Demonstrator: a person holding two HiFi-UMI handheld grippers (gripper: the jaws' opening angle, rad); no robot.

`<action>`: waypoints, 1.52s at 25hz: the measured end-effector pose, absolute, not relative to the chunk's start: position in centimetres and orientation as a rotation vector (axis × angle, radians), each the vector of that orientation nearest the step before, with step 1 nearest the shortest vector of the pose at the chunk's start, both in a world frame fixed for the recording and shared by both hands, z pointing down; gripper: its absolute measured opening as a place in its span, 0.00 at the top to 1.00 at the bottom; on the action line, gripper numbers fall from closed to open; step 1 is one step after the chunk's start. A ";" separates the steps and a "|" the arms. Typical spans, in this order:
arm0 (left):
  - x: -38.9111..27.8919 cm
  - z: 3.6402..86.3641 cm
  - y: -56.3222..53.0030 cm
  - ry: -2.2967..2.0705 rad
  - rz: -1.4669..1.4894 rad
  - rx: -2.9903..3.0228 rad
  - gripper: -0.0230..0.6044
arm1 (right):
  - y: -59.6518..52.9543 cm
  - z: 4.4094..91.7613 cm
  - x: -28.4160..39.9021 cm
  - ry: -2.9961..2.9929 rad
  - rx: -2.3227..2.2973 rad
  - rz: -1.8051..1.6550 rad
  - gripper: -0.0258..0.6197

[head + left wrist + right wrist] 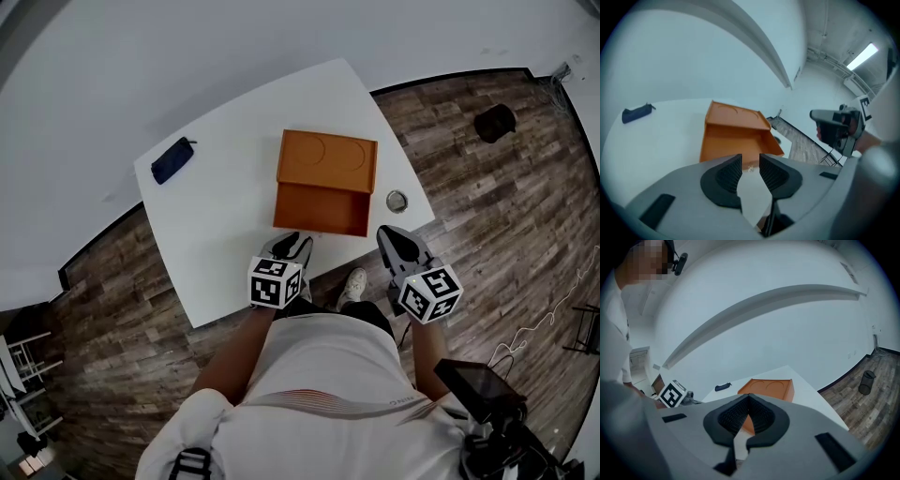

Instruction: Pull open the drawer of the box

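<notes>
An orange box (327, 161) stands on the white table (216, 234), and its drawer (322, 208) is slid out toward me. My left gripper (292, 244) hovers at the near table edge, just in front of the drawer's front wall. In the left gripper view its jaws (750, 161) stand apart, with a small pale knob on the drawer front showing in the gap and the pads not touching it. My right gripper (395, 236) is off the drawer's right corner, over the table edge. Its pads (749, 401) meet with nothing between them.
A dark blue pouch (172, 159) lies at the table's far left. A small round metal piece (397, 200) sits right of the box, close to the table edge. On the wooden floor stands a black bin (494, 123). A black device (478, 384) is at my lower right.
</notes>
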State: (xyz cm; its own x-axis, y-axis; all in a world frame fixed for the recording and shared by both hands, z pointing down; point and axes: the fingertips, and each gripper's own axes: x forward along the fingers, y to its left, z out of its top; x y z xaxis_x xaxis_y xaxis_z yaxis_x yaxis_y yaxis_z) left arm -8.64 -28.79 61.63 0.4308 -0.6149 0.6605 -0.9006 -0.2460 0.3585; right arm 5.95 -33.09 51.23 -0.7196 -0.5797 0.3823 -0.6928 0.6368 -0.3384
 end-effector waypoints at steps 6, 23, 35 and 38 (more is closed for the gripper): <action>-13.1 52.3 -31.5 -1.372 0.318 2.192 0.85 | -32.0 49.4 4.0 -2.620 1.145 0.658 0.96; -10.8 40.0 -23.7 -1.649 0.220 2.543 0.95 | -24.6 45.1 6.9 -2.722 1.123 0.526 0.96; -7.4 37.7 -13.8 -1.701 0.117 2.411 0.95 | -17.3 40.1 11.7 -2.859 1.137 0.367 0.96; -8.3 37.8 -13.9 -1.695 0.086 2.398 0.95 | -17.5 39.1 11.4 -2.846 1.164 0.294 0.96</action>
